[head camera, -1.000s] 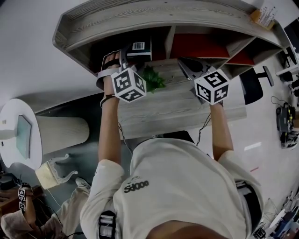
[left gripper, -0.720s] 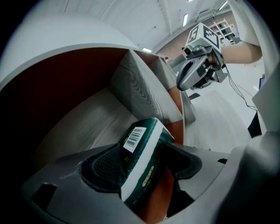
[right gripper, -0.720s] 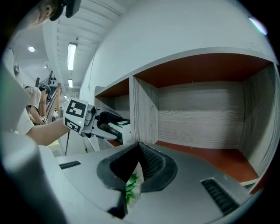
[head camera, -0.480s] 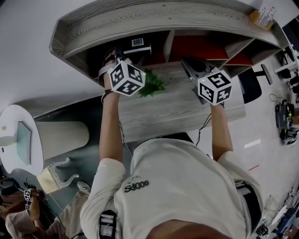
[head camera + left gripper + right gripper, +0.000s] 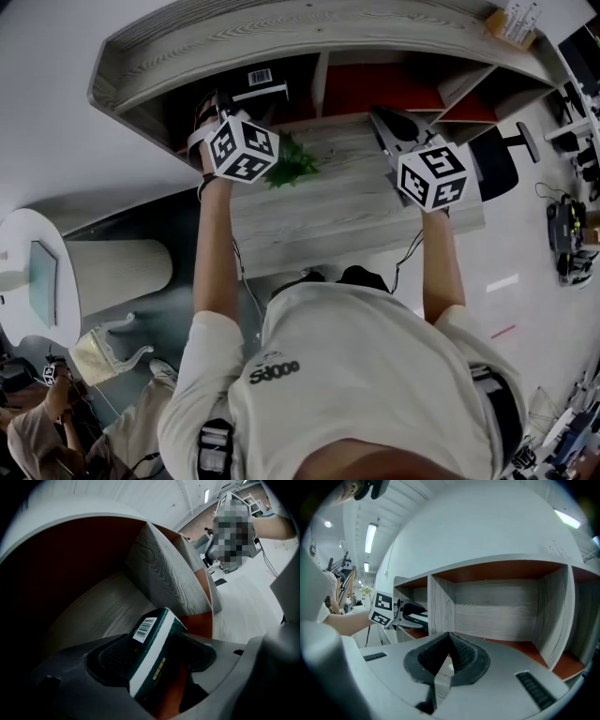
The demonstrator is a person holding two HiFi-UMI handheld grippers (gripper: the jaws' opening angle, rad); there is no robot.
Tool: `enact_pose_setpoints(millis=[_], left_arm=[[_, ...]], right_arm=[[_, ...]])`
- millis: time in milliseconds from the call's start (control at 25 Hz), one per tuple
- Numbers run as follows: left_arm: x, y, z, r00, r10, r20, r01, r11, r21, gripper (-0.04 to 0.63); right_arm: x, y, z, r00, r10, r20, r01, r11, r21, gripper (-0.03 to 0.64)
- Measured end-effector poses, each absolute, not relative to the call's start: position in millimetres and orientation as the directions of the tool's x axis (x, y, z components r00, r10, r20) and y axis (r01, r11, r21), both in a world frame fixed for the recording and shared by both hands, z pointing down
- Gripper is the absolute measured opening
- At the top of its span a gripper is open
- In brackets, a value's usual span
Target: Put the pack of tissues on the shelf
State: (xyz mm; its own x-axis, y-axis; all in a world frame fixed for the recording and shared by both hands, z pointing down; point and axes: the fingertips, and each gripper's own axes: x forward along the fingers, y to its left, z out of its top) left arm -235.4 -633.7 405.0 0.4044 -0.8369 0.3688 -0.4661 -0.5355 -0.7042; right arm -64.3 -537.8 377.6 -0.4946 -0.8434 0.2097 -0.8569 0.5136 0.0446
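The pack of tissues (image 5: 258, 82), dark green with a white band and a barcode, sits inside the leftmost compartment of the grey wooden shelf (image 5: 281, 37). My left gripper (image 5: 239, 98) is shut on it. In the left gripper view the pack (image 5: 154, 644) stands tilted between the black pads of my left gripper (image 5: 157, 653), above the compartment's wooden floor (image 5: 93, 611). My right gripper (image 5: 384, 117) hovers before the middle compartment, shut with nothing in it. In the right gripper view the pads of my right gripper (image 5: 447, 656) meet, and my left gripper (image 5: 410, 611) shows beyond the divider.
A green plant (image 5: 291, 164) lies on the desk (image 5: 347, 206) beside my left hand. A wooden divider (image 5: 319, 84) separates the compartments, whose insides are red. A box of items (image 5: 514, 21) sits on the shelf top. A round white table (image 5: 37, 272) stands at the left.
My left gripper has carried the pack further up and back into the left compartment. The right gripper has hardly moved.
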Motion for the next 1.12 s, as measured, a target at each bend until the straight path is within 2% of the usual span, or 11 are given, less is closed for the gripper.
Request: enact_pose_setpoints(millis=[280, 640, 840, 1120], left_arm=[[-246, -601, 375, 0.369, -0.887, 0.279, -0.651, -0.461, -0.603, 0.316], [-245, -504, 382, 0.318, -0.902, 0.290, -0.835, -0.412, -0.364, 0.053], [-230, -436, 377, 0.301, -0.922, 0.245, -0.886, -0.365, -0.286, 0.020], [-203, -351, 356, 0.273, -0.945, 0.179, -0.917, -0.312, -0.248, 0.018]], right_arm=[[-35, -504, 351, -0.502, -0.845, 0.181, -0.846, 0.524, 0.100, 0.002], [7, -447, 331, -0.548, -0.826, 0.130, -0.819, 0.562, 0.117, 0.002], [17, -406, 325, -0.596, -0.795, 0.113, -0.781, 0.607, 0.148, 0.002], [27, -347, 312, -0.672, -0.733, 0.105, -0.717, 0.680, 0.152, 0.002]])
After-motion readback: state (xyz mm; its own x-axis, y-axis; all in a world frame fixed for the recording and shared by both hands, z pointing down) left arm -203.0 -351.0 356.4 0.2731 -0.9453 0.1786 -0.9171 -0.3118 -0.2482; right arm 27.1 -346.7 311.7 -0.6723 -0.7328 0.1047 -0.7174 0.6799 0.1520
